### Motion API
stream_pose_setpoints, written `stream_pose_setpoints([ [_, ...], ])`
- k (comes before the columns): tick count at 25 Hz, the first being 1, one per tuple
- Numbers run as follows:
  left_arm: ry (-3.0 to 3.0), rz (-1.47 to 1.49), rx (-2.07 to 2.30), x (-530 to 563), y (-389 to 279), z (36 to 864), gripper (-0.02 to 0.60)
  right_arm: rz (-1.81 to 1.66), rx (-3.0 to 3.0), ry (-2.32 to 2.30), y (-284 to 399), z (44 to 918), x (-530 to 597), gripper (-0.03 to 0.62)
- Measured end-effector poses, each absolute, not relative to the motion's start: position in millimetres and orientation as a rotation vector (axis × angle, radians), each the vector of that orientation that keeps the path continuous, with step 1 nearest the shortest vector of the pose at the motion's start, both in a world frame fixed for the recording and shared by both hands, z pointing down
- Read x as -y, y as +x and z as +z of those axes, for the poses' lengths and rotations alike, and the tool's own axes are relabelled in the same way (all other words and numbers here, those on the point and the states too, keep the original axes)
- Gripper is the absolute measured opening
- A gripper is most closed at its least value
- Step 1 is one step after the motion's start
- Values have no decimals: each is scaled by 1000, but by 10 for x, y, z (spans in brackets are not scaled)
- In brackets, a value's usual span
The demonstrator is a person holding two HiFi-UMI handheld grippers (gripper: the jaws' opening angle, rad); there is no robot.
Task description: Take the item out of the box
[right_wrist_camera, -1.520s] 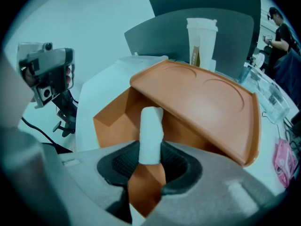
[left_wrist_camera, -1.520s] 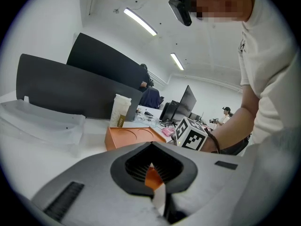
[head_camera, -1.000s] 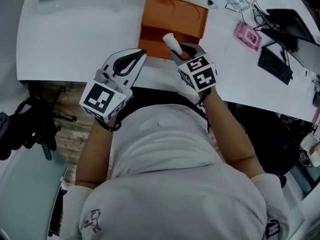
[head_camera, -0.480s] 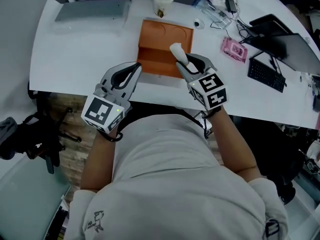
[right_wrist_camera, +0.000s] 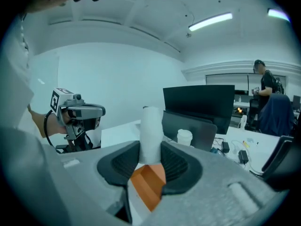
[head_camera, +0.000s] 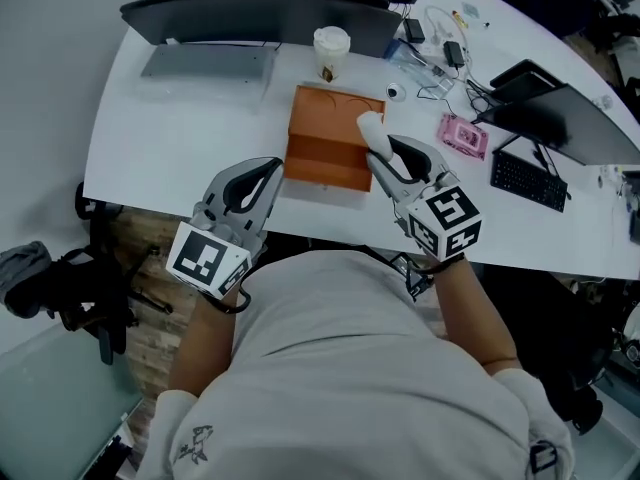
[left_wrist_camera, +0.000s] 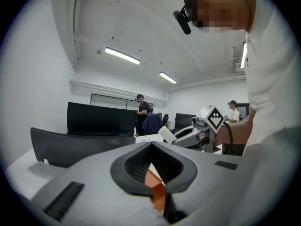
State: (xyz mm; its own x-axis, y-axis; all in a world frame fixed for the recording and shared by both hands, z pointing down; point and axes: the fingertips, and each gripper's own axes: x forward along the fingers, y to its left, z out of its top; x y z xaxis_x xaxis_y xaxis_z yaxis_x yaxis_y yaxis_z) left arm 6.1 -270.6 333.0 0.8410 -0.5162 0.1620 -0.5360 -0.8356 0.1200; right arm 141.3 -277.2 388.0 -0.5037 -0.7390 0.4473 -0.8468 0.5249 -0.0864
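An open orange box (head_camera: 322, 136) lies on the white desk (head_camera: 180, 138) near its front edge. My right gripper (head_camera: 380, 151) hangs over the box's right edge, shut on a white cylindrical item (head_camera: 371, 128) that sticks up out of the jaws. In the right gripper view the white item (right_wrist_camera: 151, 131) stands between the dark pads, with the orange box (right_wrist_camera: 149, 185) below it. My left gripper (head_camera: 274, 164) is at the box's front left corner, shut with nothing in it. Through its pads' gap the left gripper view shows a piece of the orange box (left_wrist_camera: 157, 189).
A paper cup (head_camera: 331, 46) stands behind the box, in front of a black monitor (head_camera: 270, 8). A grey laptop (head_camera: 205, 61) lies at the back left. Cables (head_camera: 440, 43), a pink object (head_camera: 463, 135) and a black keyboard (head_camera: 530, 180) are to the right. People stand far off.
The head view has swung up, so more of the desk's far side shows. My right gripper, still holding the white item, has drifted from the box's middle to its right edge.
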Motion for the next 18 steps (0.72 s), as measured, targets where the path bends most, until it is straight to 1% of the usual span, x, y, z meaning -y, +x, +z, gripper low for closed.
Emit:
stream_pose_setpoints([
  [10,2885,191,876,2618,96,3160,-2,398,2467,1287,1450,3752,2737,139],
  [18,2872,208,925,2536,-91,3130,-2,374,2483,1271,1365,3723,2699,138],
])
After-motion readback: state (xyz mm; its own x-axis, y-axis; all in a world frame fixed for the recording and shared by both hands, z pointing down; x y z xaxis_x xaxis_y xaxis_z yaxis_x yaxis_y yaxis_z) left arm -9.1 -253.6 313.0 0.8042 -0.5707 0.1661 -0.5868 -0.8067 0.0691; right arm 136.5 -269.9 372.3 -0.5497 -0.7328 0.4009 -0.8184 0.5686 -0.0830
